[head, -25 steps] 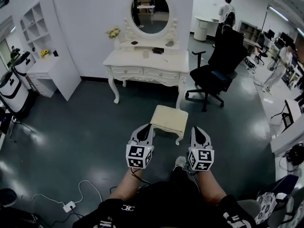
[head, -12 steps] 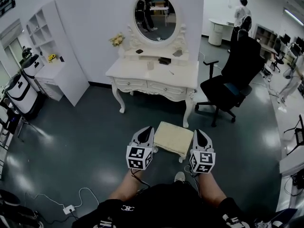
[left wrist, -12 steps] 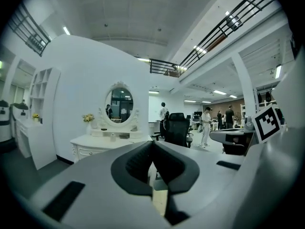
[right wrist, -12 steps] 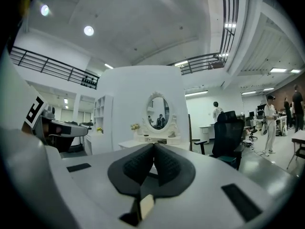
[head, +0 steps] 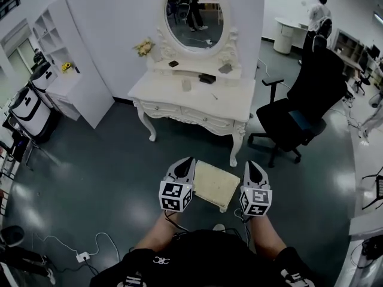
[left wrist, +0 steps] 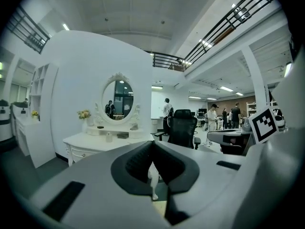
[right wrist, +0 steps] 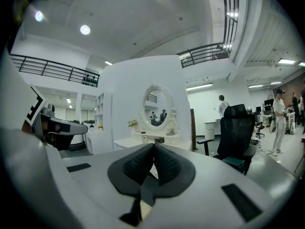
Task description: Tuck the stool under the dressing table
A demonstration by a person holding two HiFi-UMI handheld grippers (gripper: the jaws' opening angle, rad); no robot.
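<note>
At the far left of the head view one white shelf unit (head: 67, 70) stands against the wall, and lower left one power strip (head: 82, 257) lies on the dark floor (head: 102, 178) with its cable running off the frame's bottom edge. In the upper middle stands one white dressing table (head: 194, 100) with one oval mirror (head: 193, 8); one bunch of flowers (head: 143, 45) and four small items sit on its top, too small to identify. Below it, in the middle of the frame, one cream stool (head: 214, 184) stands on the floor just in front of the table's front right leg, not under the top; only one of its legs shows. Two grippers flank it: the left gripper (head: 187, 160) beside its left edge and the right gripper (head: 251, 164) beside its right edge, though whether either touches the stool cannot be made out. In the gripper views each pair of jaws is pressed together with nothing gripped; past the left gripper (left wrist: 152, 144) a sliver of stool top shows. At the right one black office chair (head: 302, 109) stands near the table, and one person (head: 320, 9) at the upper right is partly hidden behind it.
</note>
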